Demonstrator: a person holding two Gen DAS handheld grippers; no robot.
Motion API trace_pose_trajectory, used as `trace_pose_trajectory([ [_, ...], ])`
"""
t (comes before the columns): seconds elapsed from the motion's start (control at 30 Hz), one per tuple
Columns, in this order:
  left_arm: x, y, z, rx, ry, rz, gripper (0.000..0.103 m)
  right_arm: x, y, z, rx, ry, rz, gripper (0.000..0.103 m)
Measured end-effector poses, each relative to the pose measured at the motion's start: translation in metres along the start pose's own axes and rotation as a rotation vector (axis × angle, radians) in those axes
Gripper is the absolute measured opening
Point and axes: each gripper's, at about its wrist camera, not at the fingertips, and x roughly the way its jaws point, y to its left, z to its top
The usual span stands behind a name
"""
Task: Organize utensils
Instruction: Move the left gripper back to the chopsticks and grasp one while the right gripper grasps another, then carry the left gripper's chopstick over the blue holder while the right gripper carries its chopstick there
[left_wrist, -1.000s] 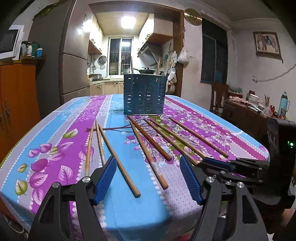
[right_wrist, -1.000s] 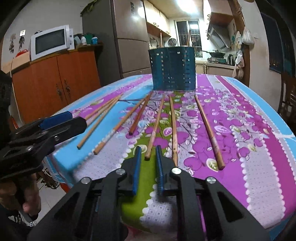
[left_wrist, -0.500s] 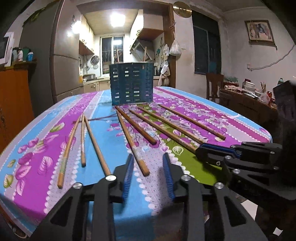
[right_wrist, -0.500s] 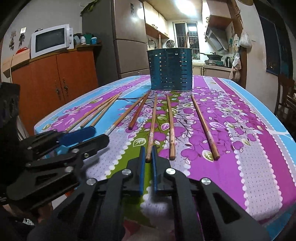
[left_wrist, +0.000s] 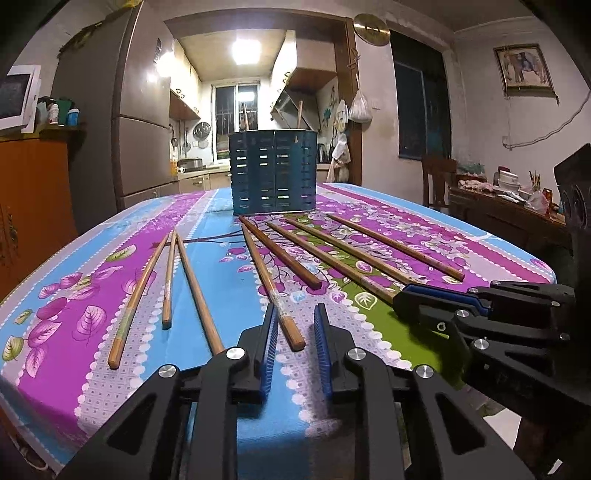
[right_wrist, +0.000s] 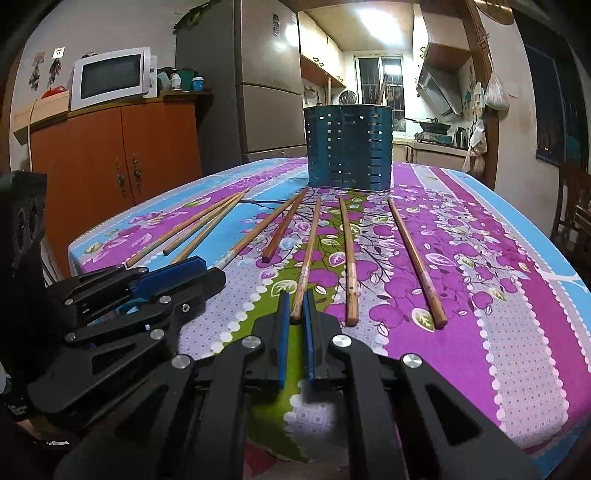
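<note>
Eight wooden chopsticks lie on the worktop (left_wrist: 92, 373), which is covered by a floral cloth of purple, blue and green, and all of them point roughly toward one blue perforated utensil holder (left_wrist: 273, 171) standing upright at the far end, straight ahead of both grippers. Two more stick ends rise above the holder's rim.

In the left wrist view, three chopsticks fan out to the left of the left gripper (left_wrist: 295, 321), one chopstick (left_wrist: 271, 286) runs into its jaws, and four lie to the right, toward the right gripper (left_wrist: 410, 301).

The left gripper has just been closing. Its blue pads stand a narrow gap apart with the near end of that chopstick between them; the left pad is close against the stick, while a sliver of cloth shows between the stick and the right pad, so it is not yet clamped.

In the right wrist view, the right gripper (right_wrist: 295, 308) is nearly clenched, its pads set on either side of the near tip of another chopstick (right_wrist: 306, 258), the third from the right. Whether the pads actually press on the tip cannot be told, since the tip sits right at their front edge. Two chopsticks lie just to the right of this gripper, and the left gripper (right_wrist: 207, 271) sits to its left, low over the cloth.
</note>
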Motion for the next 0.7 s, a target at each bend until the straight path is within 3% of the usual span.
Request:
trace_pose_trajectory([
  [0.3,-0.002,-0.004,-0.004,0.001,-0.036,0.021,0.022,0.002,0.001,-0.001,0.001,-0.023,-0.013,0.007],
  [0.4,-0.003,-0.004,-0.006,-0.011,-0.038,0.036,0.014,0.002,-0.001,-0.002,0.024,-0.032,-0.012,0.005],
  [0.6,-0.008,-0.003,-0.003,-0.010,-0.032,0.042,0.012,-0.010,-0.004,0.003,0.037,-0.069,-0.026,0.005],
  [0.7,-0.022,-0.003,0.009,-0.001,-0.073,0.041,0.011,-0.024,-0.002,0.013,0.017,-0.100,-0.034,0.005],
])
